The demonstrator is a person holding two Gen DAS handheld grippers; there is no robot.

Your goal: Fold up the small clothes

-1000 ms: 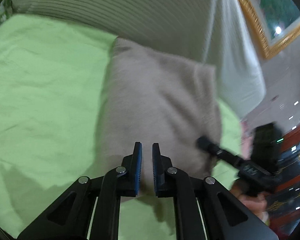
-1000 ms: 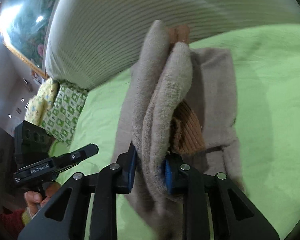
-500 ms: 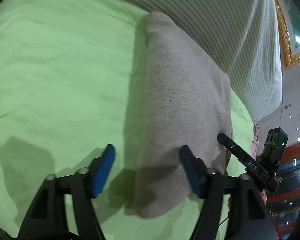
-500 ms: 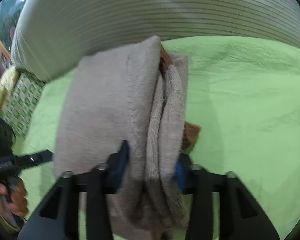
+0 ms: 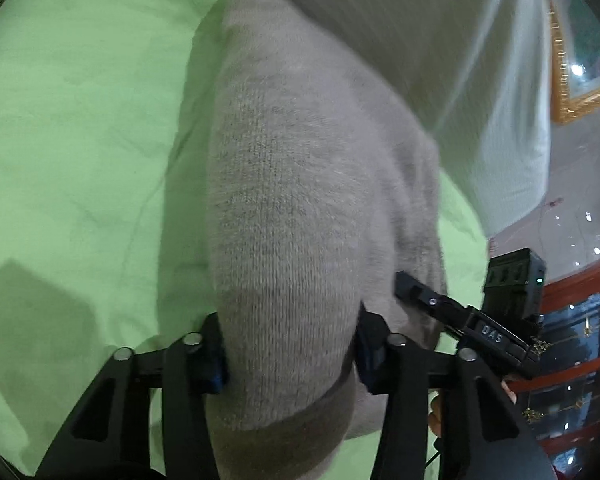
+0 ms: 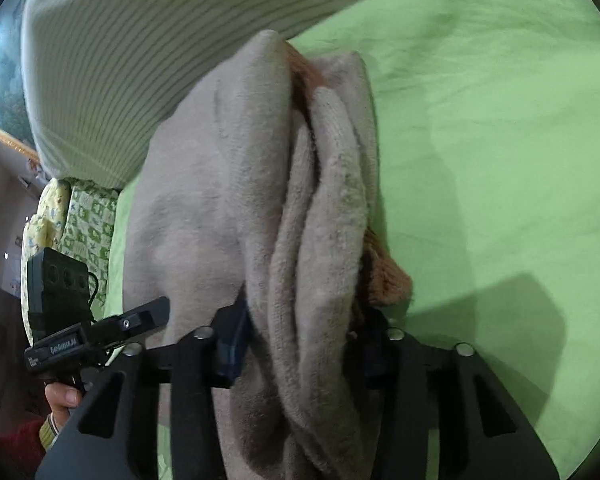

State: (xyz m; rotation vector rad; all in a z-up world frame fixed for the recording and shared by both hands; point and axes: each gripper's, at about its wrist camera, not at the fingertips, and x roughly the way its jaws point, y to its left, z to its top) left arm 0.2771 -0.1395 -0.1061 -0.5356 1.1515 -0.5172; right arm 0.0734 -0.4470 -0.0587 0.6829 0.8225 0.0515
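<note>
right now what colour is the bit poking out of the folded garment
Rust orange, peeking from the beige garment; clearest in the right wrist view.

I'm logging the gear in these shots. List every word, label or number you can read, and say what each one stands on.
"DAS": white letters on the black body of the right claw, seen from the left wrist view.
"GenRobot.AI": white print on the black body of the left claw, seen from the right wrist view.
Small lines beside "GenRobot.AI": too small to read.
Knitted garment, green sheet: no text.

fuzzy matt knit garment [image 5: 300, 208], smooth green cotton-like sheet [image 5: 80, 140], matt black plastic jaws.
</note>
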